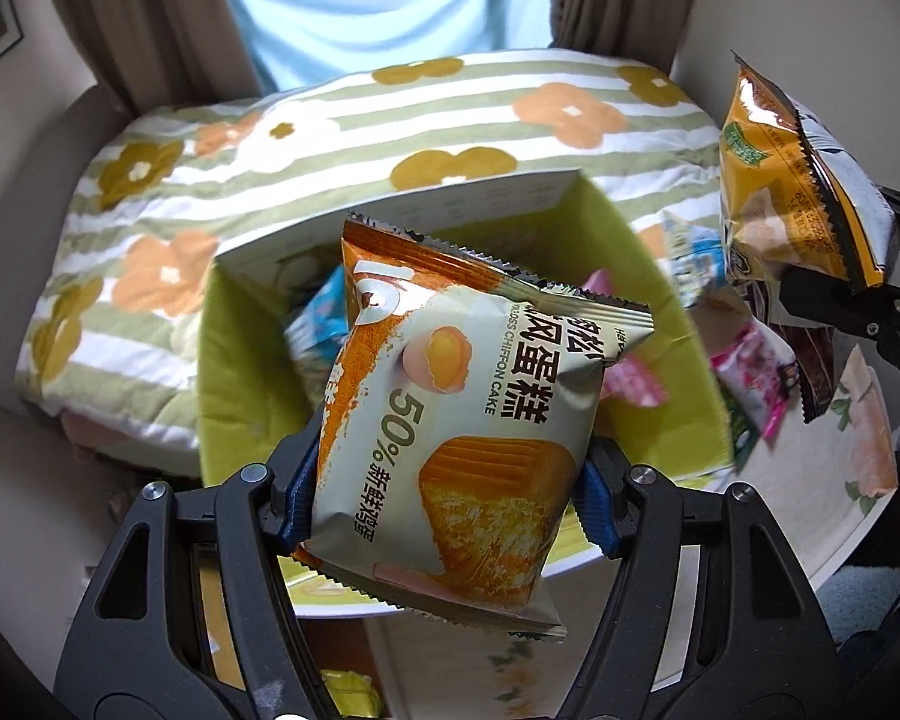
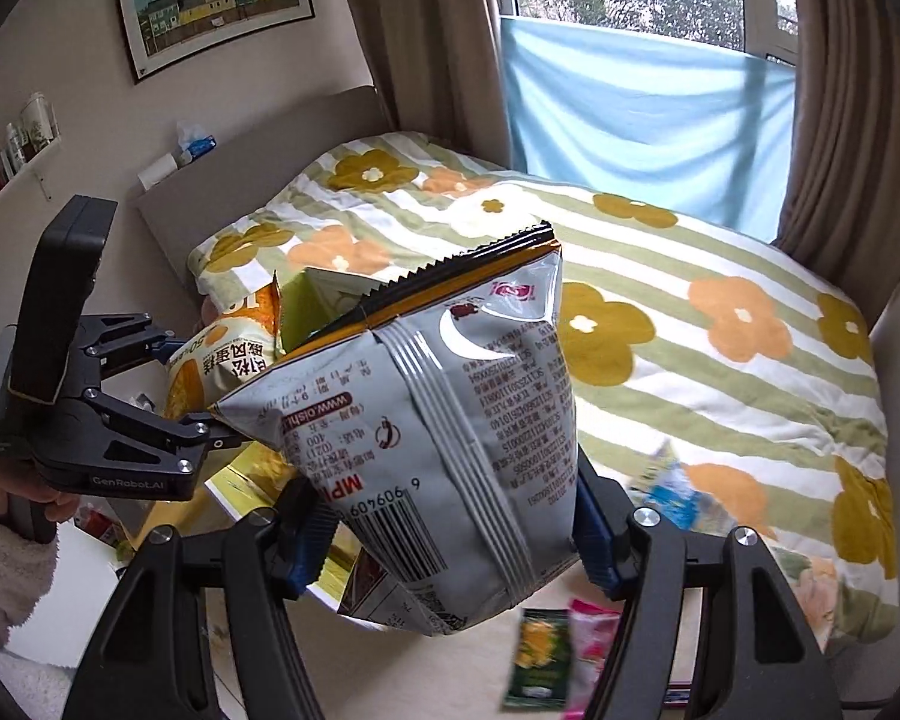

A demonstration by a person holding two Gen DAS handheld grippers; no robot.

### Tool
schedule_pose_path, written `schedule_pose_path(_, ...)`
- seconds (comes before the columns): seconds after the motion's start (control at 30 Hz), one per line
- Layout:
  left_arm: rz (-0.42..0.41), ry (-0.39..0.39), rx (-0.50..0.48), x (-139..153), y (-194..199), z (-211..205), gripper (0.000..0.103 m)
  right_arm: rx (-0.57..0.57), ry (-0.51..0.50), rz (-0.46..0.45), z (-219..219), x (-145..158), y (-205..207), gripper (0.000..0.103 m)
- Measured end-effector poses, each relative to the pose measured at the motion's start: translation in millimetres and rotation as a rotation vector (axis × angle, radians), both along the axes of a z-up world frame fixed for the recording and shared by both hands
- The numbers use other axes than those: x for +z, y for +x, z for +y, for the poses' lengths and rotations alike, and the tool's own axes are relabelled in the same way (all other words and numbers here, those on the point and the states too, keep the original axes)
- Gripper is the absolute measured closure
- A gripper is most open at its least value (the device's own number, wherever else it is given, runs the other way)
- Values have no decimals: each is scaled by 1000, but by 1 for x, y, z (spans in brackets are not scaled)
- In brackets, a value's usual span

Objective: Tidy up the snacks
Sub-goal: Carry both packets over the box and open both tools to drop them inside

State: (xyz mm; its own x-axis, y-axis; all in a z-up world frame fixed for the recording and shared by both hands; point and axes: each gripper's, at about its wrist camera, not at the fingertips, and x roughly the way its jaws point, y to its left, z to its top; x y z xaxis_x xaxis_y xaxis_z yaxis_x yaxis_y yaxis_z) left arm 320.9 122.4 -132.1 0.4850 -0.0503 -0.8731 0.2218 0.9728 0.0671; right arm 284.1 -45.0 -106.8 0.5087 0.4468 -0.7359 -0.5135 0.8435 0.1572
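Carrying 2 packets: left hand-held gripper (image 1: pixel 450 504) clamps the chiffon cake packet (image 1: pixel 468 396), right hand-held gripper (image 2: pixel 450 546) clamps the chip bag (image 2: pixel 438 420); lower each fully into the green box (image 1: pixel 240 360) before letting go.

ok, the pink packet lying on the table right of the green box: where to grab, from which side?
Judging from the left wrist view, take the pink packet across its narrow width, coming from above. It lies flat on the table, other packets close beside it, so a side approach looks blocked. It is blurred; edges uncertain.
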Motion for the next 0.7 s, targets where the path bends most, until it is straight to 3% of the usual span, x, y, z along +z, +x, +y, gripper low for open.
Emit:
schedule_pose_path(0.17,30,-8,-18,-20,9,32,38,-33,2,51,29,-19,9,40)
schedule_pose_path(0.4,56,-6,-54,-42,21,33,36,-94,-2,126,41,-38,12,40)
schedule_pose_path(0.47,33,37,-58,-44,20,30,26,-99,-7,136,41,-39,14,40)
schedule_pose_path(0.5,24,66,-51,-45,18,28,6,-100,-9,141,41,-39,15,40)
schedule_pose_path(0.53,11,91,-42,-45,16,27,0,-100,-10,144,43,-39,16,40)
schedule_pose_path(0.6,1,98,-19,-48,12,29,0,-99,-7,150,45,-41,19,40)
schedule_pose_path(0.7,30,44,36,-52,5,36,0,-94,1,169,46,-48,24,40)
